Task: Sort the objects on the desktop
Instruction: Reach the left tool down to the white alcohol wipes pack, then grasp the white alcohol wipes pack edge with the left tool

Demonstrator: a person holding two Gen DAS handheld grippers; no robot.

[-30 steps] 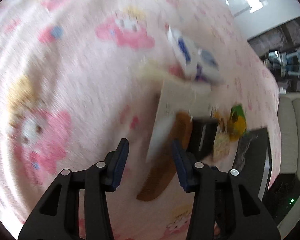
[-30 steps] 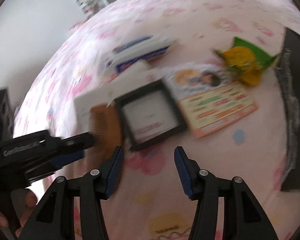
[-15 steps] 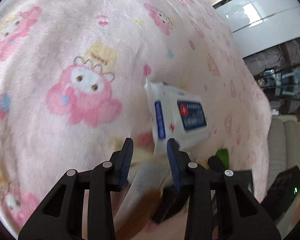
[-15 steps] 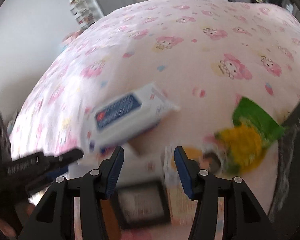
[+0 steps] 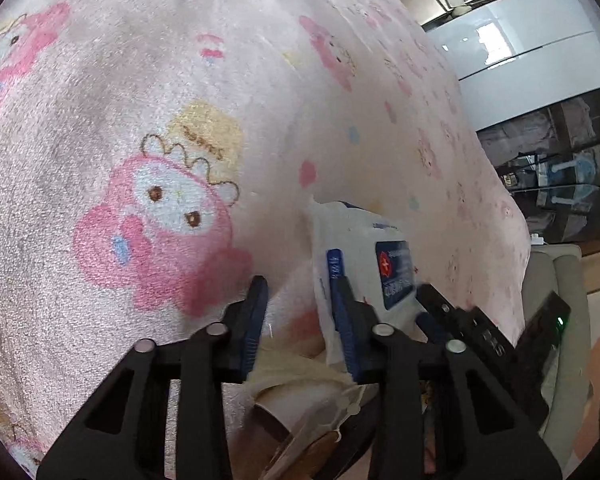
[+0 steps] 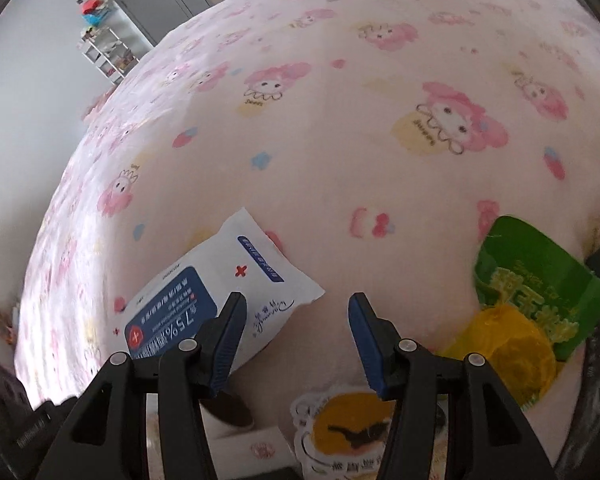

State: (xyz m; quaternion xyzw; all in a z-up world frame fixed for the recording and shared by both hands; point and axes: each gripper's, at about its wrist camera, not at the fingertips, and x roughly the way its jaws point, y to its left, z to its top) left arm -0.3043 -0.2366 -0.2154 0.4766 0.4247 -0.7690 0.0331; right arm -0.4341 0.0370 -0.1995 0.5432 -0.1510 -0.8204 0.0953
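Both grippers, left and right, hovered with jaws parted and empty near the wipes packet; gripping it seemed likeliest.

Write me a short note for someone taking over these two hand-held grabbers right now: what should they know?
Left gripper: jaws open, empty, just short of the wet-wipes pack.
Right gripper: jaws open, empty, above bare pink cartoon blanket.
Things: wipes pack lies flat, ahead-left of the right gripper; green-and-yellow snack bag to its right; a printed card with a yellow picture lies below it.
Done: no sorted group shows in these views.
Left: nothing is held yet; the wipes pack looks like the nearest pick for either gripper.
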